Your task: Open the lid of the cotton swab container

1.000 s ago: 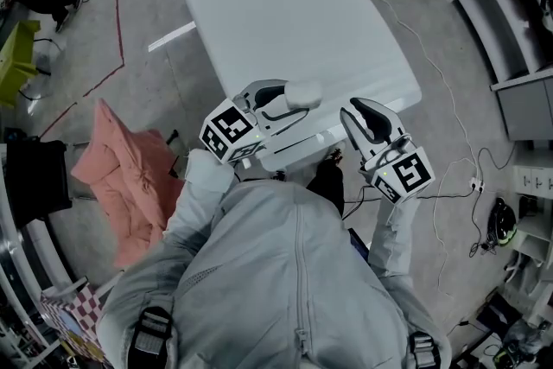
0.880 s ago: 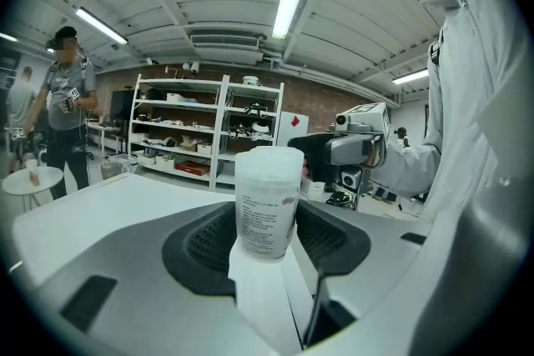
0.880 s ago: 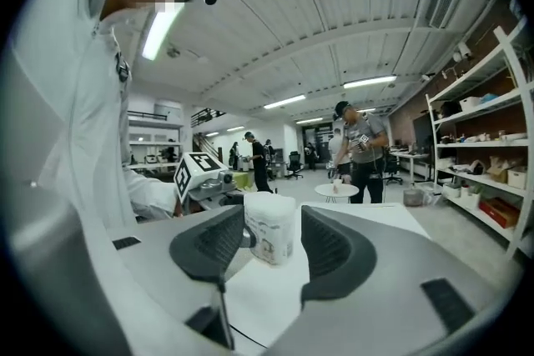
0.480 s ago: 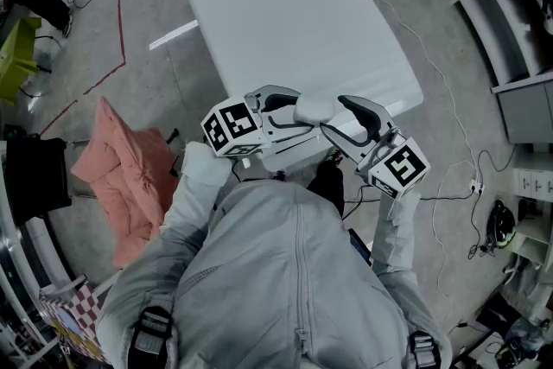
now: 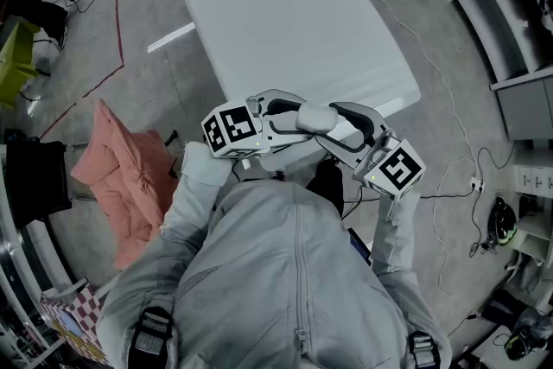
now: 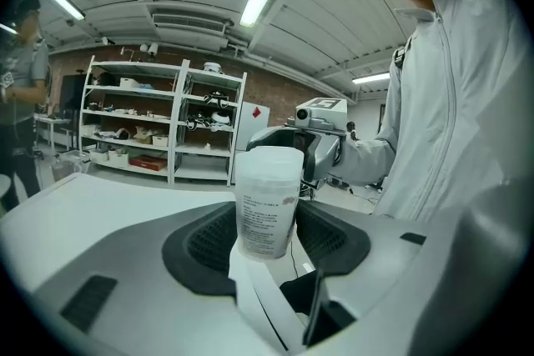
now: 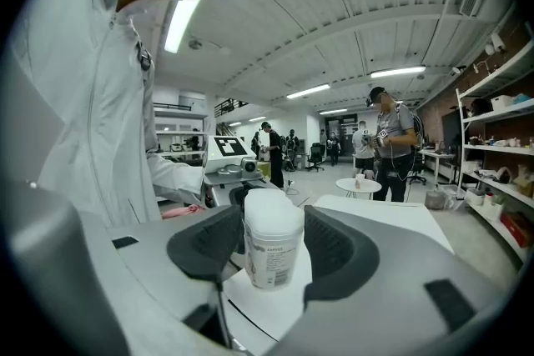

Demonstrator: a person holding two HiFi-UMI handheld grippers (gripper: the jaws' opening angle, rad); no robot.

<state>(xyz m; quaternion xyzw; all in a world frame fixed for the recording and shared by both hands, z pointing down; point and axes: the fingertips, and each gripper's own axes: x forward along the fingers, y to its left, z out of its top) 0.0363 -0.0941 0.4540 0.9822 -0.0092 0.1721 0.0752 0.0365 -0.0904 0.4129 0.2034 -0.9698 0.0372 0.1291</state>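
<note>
The cotton swab container [image 5: 315, 117] is a small white cylinder with a printed label, held in the air over the near edge of the white table [image 5: 294, 13]. My left gripper [image 5: 292, 117] is shut on its lower part; in the left gripper view the container [image 6: 267, 200] stands upright between the dark pads [image 6: 209, 242]. My right gripper [image 5: 339, 124] faces it from the other side. Its jaws have just been opening and now stand wide, with the container's lid end [image 7: 272, 242] between them and a gap at one pad [image 7: 338, 250].
A pink cloth [image 5: 130, 177] lies over a seat at the left. Shelving [image 5: 518, 30] lines the right wall, with cables [image 5: 467, 186] on the floor. Several people [image 7: 388, 142] stand at a far round table.
My right gripper has swung left and closed in on the container; its jaws have opened and now straddle it. The left gripper has carried the container a little to the right.
</note>
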